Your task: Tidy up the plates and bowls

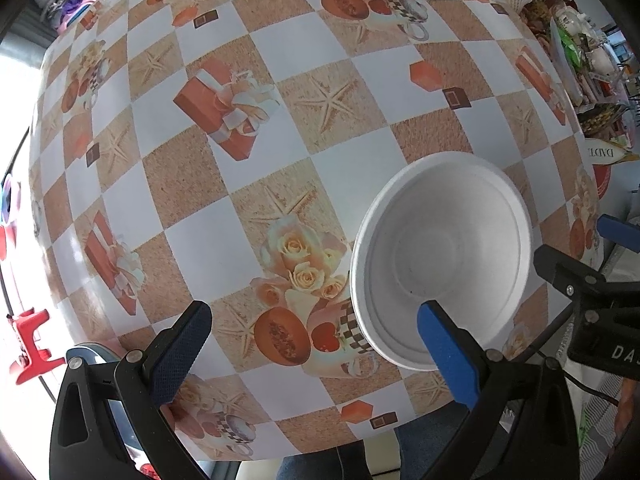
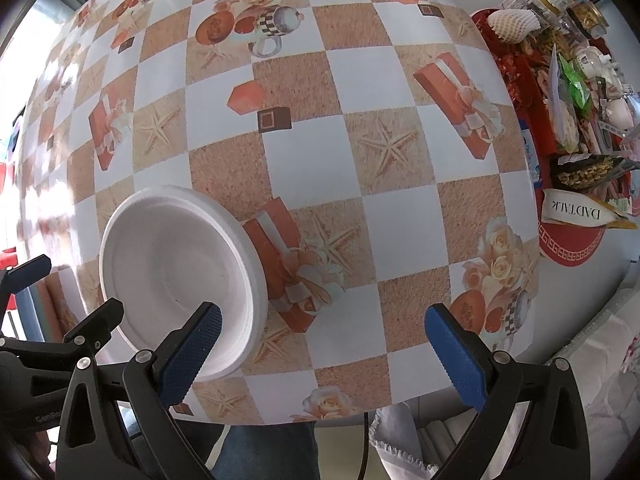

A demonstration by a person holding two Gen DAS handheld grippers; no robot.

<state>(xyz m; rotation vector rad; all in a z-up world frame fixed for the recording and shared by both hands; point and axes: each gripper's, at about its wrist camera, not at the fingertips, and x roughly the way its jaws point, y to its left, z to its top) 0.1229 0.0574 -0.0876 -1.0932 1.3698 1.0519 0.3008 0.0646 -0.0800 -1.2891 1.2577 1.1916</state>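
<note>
A stack of bowls (image 1: 442, 264) sits on the table (image 1: 280, 128) near its front edge. The left gripper (image 1: 314, 340) hangs above that edge, to the left of the stack, and the right gripper (image 2: 324, 346) to the stack's right, so the bowls lie between them. A tray (image 2: 568, 240) of packets lies along the table's right side, well apart from the bowls.

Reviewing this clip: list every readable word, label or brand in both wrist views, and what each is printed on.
"DADTALK": upside down on a white and gold packet at the table's right edge, over a red mat.
"DADT": the same packet, cut off in the left wrist view.
"DA": on the right gripper's black body, cut off.
"GenRo": on the left gripper's black body, faint, cut off.
Jar and snack labels at far right: too small to read.
</note>
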